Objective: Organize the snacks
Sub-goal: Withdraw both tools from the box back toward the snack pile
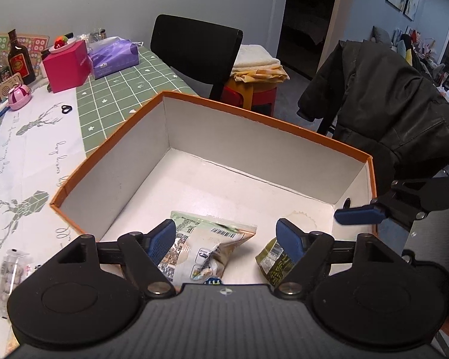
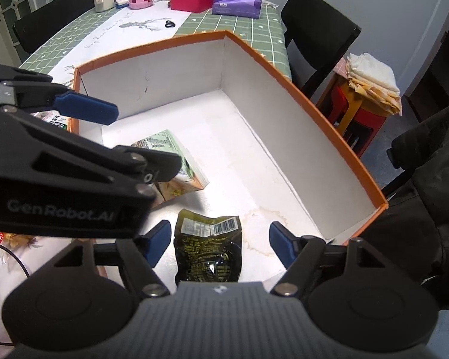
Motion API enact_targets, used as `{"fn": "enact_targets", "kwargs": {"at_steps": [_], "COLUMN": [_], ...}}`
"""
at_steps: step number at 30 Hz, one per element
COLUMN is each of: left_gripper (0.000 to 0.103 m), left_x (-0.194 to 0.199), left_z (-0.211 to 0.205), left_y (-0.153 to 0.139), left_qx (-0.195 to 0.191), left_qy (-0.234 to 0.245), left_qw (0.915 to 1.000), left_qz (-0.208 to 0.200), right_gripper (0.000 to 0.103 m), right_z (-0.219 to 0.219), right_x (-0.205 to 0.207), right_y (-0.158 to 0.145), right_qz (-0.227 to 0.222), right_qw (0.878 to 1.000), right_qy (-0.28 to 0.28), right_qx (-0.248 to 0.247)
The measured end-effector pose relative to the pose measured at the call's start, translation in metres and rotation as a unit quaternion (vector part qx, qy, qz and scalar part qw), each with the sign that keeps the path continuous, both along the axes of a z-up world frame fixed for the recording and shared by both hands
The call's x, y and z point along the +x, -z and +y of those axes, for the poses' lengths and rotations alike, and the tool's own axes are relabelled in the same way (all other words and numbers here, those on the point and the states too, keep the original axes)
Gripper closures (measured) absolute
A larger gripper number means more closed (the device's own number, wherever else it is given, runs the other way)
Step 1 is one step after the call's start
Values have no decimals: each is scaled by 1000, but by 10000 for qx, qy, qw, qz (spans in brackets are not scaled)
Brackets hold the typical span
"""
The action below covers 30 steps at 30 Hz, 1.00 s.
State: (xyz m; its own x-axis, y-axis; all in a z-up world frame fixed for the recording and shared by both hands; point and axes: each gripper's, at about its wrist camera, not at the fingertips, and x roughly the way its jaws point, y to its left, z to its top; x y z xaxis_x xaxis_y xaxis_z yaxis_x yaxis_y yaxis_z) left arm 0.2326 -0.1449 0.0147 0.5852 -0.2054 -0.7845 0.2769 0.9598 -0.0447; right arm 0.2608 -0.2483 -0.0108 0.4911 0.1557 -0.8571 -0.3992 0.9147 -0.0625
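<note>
An orange box (image 1: 254, 113) with a white inside stands on the table. On its floor lie two snack packets. The pale green packet (image 1: 206, 245) rests between the fingers of my left gripper (image 1: 224, 230), whose jaws stand wide and do not press it. The dark green packet (image 2: 209, 248) lies flat between the spread fingers of my right gripper (image 2: 219, 229), which is also open. In the right wrist view the left gripper (image 2: 128, 137) hangs over the pale green packet (image 2: 170, 149) inside the box (image 2: 314, 110). One blue right fingertip (image 1: 359, 214) shows at the box's right wall.
A clear snack bag (image 1: 12, 272) lies on the white runner left of the box. At the table's far end stand a pink box (image 1: 67, 65), a purple tissue pack (image 1: 113, 56) and a bottle (image 1: 19, 59). A black chair (image 1: 194, 51), a coat-draped chair (image 1: 389, 104) and a stool (image 1: 254, 89) stand beyond.
</note>
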Motion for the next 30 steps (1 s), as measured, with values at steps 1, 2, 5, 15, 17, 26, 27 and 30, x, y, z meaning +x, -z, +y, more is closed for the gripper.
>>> {"fn": "enact_targets", "kwargs": {"at_steps": [1,2,5,15,17,26,27,30], "left_gripper": [13,13,13,13,13,13,13,13], "left_x": [-2,-5,-19,-87,-98,-139,-144,-157], "left_z": [0,1,6,31,41,86,91,106], "left_y": [-3,-7,-20,-50,-51,-31,-29,-22], "left_qx": [35,51,104,301,258,339,339,333], "left_qy": [-7,-5,28,-196,-266,-741,-780,-984], "left_qw": [10000,10000,9999,9968,9964,9928,9921,9893], "left_qz": [15,12,-102,-720,-765,-880,-927,-1027], "right_gripper": [28,28,26,13,11,10,10,9], "right_z": [0,-1,1,25,33,74,78,89], "right_x": [-3,-6,-19,-75,-89,-143,-147,-156], "right_y": [-4,-8,-21,-39,-38,-22,-19,-11], "right_qz": [-69,-137,-424,-1680,-1937,-2471,-2481,-2495], "right_qw": [10000,9999,9990,9854,9805,9676,9673,9669], "right_qy": [4,-10,-31,23,59,-41,-52,-66], "right_qx": [31,50,99,270,327,525,527,535]}}
